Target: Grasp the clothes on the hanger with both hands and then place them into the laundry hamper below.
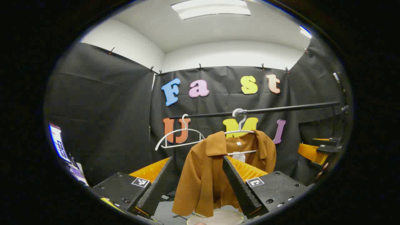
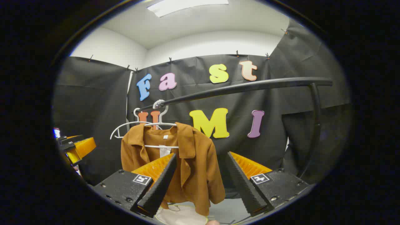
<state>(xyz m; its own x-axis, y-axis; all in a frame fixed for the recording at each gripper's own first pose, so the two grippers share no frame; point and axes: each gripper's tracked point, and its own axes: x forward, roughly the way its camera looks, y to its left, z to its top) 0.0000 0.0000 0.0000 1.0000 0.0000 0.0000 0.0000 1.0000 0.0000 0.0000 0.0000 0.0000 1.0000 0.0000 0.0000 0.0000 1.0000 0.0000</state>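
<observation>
Currently both tongs spread wide, nothing clamped. Left tongs [image 1: 197, 182] bottom centre of left gripper view, framing the brown short-sleeved collared shirt [image 1: 204, 178]; right tongs [image 2: 200, 178] bottom centre of right gripper view, framing the same shirt [image 2: 193, 168]. Contact with cloth not evident in either view; shirt looks farther off than the fingertips.

Shirt hangs centre frame on a white wire hanger [image 1: 240, 131], hooked on the black horizontal rail [image 1: 281, 108]. Second, bare white hanger [image 1: 179, 136] just left of it on the same rail. Pale round rim of the laundry hamper [image 1: 218, 218] at bottom edge, directly under the shirt hem; also seen at bottom of right gripper view [image 2: 178, 215].

Risks, judged from this:
- Shirt open at front, collar draped over hanger shoulders. Pulling straight down likely drags the hanger along or jams the collar on the wire. Needs a lift-off or sideways slide off the shoulders.
- Grabbing only one cloth layer or a hem edge: thin fabric could slip out when the weight transfers.
- Uneven pull by the two sides: hanger tilts, swings, may unhook from rail and drop into hamper with the shirt.
- Left approach passes near the bare hanger; snag possible.
- Hamper mouth mostly cut off by the frame, so alignment for the drop is uncertain; sleeve could hang over the rim.
</observation>
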